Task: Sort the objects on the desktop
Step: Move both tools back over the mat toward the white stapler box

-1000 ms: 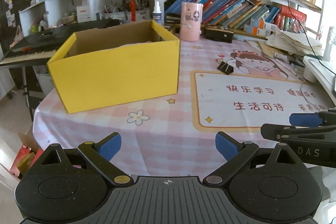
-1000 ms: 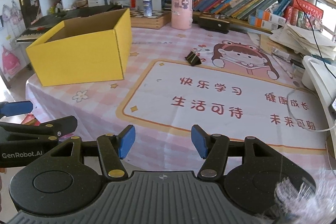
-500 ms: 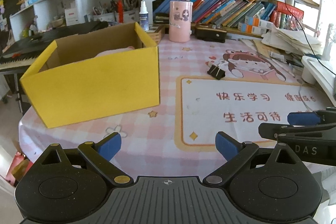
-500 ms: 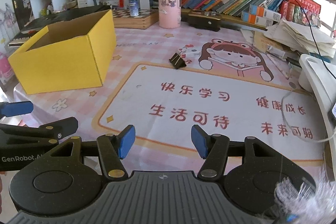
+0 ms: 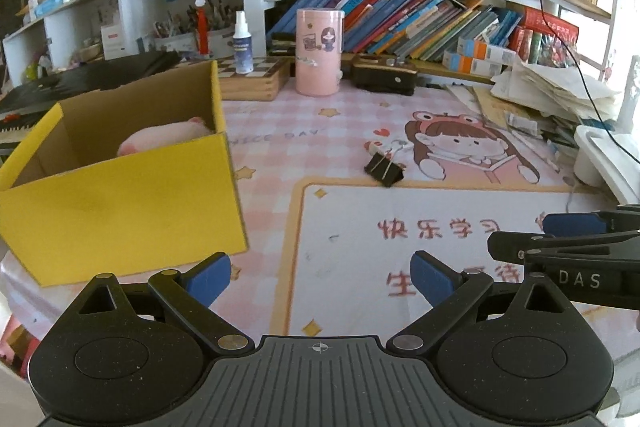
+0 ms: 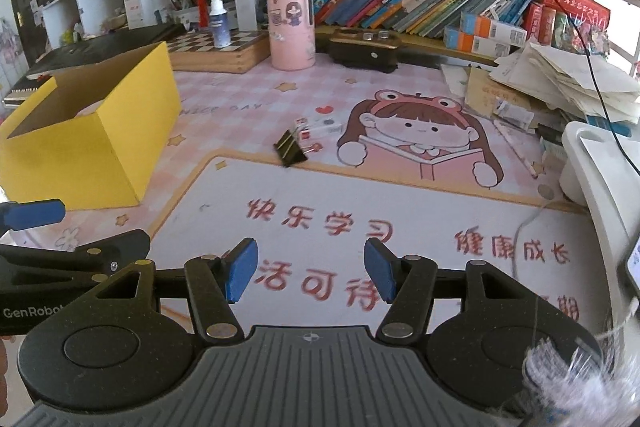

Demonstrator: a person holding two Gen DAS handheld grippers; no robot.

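Left gripper (image 5: 320,273) spread wide, nothing btwn the blue pads (image 5: 208,277), hanging over near edge of the desk mat (image 5: 400,211). Right gripper (image 6: 310,273) also spread, narrower gap, nothing btwn pads (image 6: 240,269), over the red lettering on the mat. Both pointing down at a slant toward the table. Seen side-on in each other's view: right gripper at far right of left-wrist view, left gripper at far left of right-wrist view, just beside one another.

Black binder clip (image 6: 291,147) lying on the mat's orange border, wire handles toward the cartoon girl print (image 6: 416,135); well ahead of both grippers, untouched. Small white eraser-like item (image 6: 320,127) just behind the clip, touching or nearly, can't tell which.

Yellow cardboard box (image 5: 120,195) open-topped, on pink checked tablecloth (image 5: 280,131) left of the mat, well apart from clip. Pink soft thing (image 5: 164,141) inside the box, at its back right corner.

Farther back: pink cylinder tin (image 5: 319,51) upright, wooden chessboard box (image 6: 216,51) beside it w/ white spray bottle (image 6: 218,19) standing on top, black case (image 5: 384,75) to right of tin. Leaning books (image 5: 400,19) on shelf behind. Loose paper stack (image 6: 560,79) at right, white tray-like thing (image 6: 592,167) at right edge.
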